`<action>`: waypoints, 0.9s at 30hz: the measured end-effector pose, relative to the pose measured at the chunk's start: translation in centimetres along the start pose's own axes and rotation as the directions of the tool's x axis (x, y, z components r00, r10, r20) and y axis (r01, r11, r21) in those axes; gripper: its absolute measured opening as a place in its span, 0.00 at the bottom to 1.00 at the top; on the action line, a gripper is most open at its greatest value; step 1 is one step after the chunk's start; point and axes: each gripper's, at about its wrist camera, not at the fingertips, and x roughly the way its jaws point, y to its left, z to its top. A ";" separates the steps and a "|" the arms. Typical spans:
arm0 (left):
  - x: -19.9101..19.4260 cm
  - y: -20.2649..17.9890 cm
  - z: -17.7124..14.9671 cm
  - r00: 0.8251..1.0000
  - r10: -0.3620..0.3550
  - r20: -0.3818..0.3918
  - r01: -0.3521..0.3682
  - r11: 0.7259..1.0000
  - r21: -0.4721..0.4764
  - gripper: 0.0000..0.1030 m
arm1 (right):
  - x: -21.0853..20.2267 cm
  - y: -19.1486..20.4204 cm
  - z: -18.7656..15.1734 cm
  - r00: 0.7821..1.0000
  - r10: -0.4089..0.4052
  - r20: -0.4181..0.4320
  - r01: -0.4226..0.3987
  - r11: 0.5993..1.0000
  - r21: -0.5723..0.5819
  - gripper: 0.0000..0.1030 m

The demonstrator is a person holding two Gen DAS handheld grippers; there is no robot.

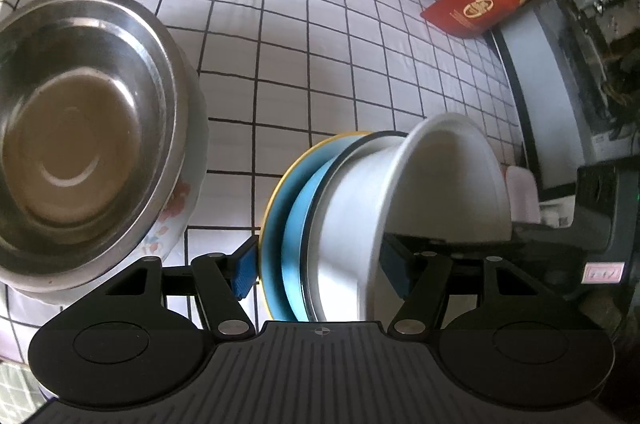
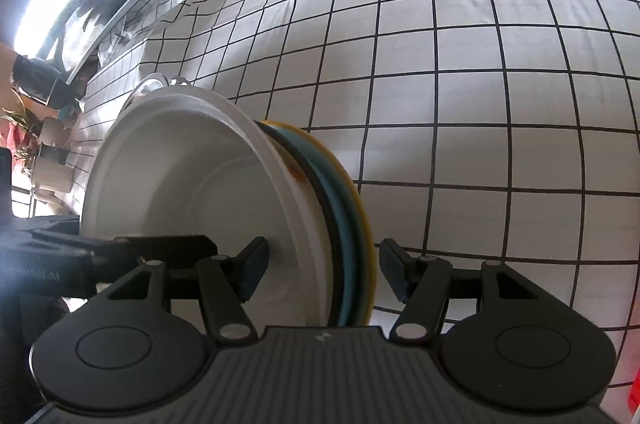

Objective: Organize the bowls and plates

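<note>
White bowl (image 1: 420, 192) and blue plate (image 1: 296, 220) stand stacked between both my claws, low in both frames: left claw (image 1: 320, 264) grips them, right claw (image 2: 320, 270) looks narrow around them. Steel bowl (image 1: 80, 144), left, remains unstacked, I judge.

white bowl (image 1: 420, 192) nested on stacked plates (image 1: 288, 224), right of steel bowl (image 1: 80, 140), all over checked cloth (image 1: 300, 36)

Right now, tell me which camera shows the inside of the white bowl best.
The right wrist view: the white bowl opens toward that camera, so its inner wall and flat bottom show, with a brown smear near its rim. The left wrist view shows mostly its outer wall from the side, behind the blue plate, plus a sliver of the interior.
</note>
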 end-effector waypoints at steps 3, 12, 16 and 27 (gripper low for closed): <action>0.0 -0.1 -0.1 1.000 -0.002 0.002 0.002 1.000 -0.001 0.67 | 0.1 0.2 -0.1 1.000 0.009 0.000 -0.009 1.000 0.002 0.59; 0.9 -0.3 -0.3 1.000 -0.003 -0.021 0.003 1.000 0.006 0.69 | 0.3 -0.3 -0.3 0.997 0.066 -0.034 -0.064 0.996 0.062 0.59; 1.1 0.6 -0.3 0.999 -0.042 -0.024 0.040 0.998 -0.044 0.68 | 0.4 -0.6 -0.4 0.996 0.080 -0.037 -0.076 0.992 0.103 0.58; 0.5 0.1 -0.6 1.000 -0.014 -0.017 0.012 0.998 -0.062 0.68 | 0.5 0.2 0.2 0.996 0.030 -0.081 -0.022 0.995 0.097 0.57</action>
